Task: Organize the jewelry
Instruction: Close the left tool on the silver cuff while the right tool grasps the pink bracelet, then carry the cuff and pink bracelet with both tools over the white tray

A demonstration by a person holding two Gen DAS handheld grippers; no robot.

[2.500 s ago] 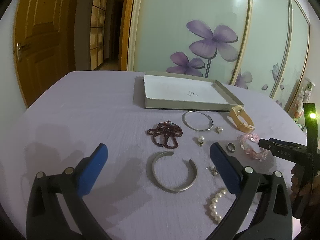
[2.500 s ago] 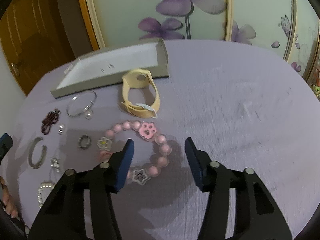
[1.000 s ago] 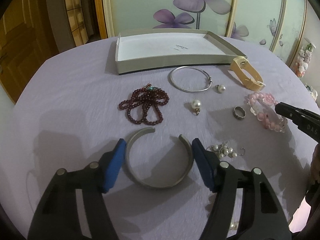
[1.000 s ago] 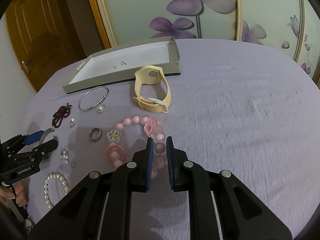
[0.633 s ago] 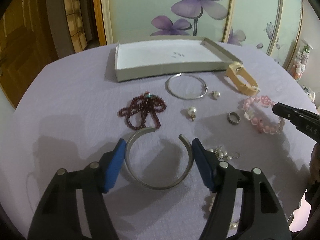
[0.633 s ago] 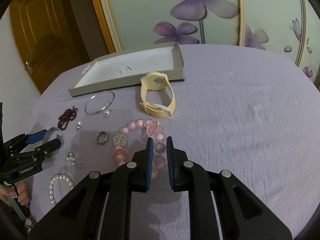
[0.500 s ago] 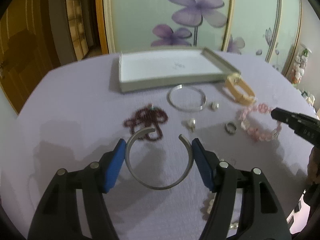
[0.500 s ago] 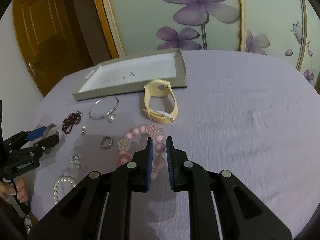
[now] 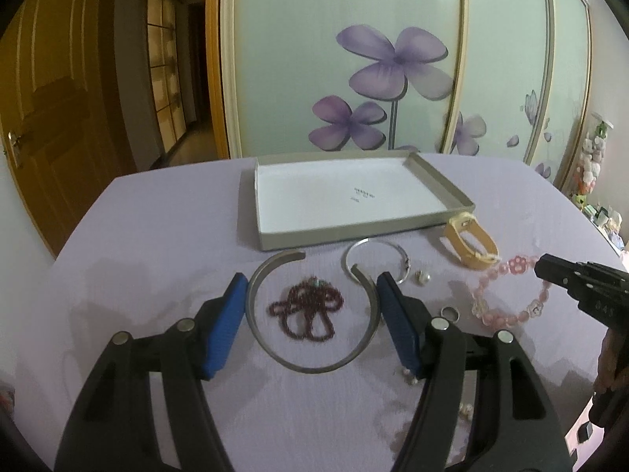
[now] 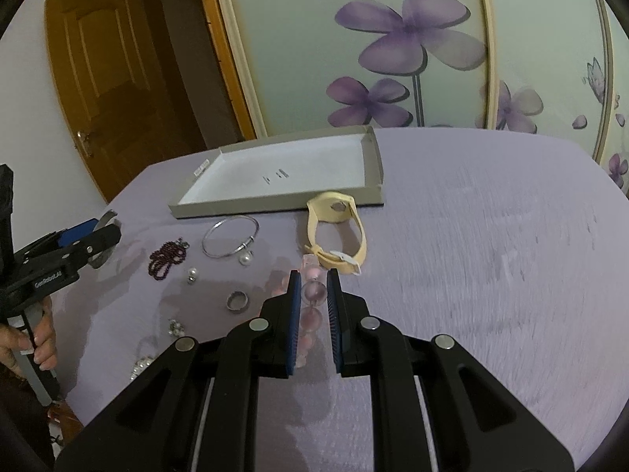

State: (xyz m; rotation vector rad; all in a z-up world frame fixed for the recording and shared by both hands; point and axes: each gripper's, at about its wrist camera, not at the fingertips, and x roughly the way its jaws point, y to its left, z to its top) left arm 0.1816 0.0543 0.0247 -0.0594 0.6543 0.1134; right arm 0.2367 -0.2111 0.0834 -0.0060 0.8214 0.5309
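Where the lilac tabletop (image 9: 157, 236) carried the jewelry, my left tool (image 9: 310, 306) held a broad silver cuff (image 9: 310, 365), an open C of plain grey metal with its gap toward twelve o'clock. Its blue pads (image 9: 226, 324) pressed the cuff's two sides, the jaws standing wide on it, and the cuff looked lifted above the dark red bead string (image 9: 306, 310). My right tool (image 10: 314, 295) was nearly closed, clamped on a pink bead bracelet (image 10: 313, 290) with flower charms, which hung from it at about three o'clock of the cuff. At twelve o'clock lay the shallow grey tray (image 9: 271, 242), white inside, with a thin silver bangle (image 9: 373, 261) and a yellow watch (image 9: 469, 238) just before it.
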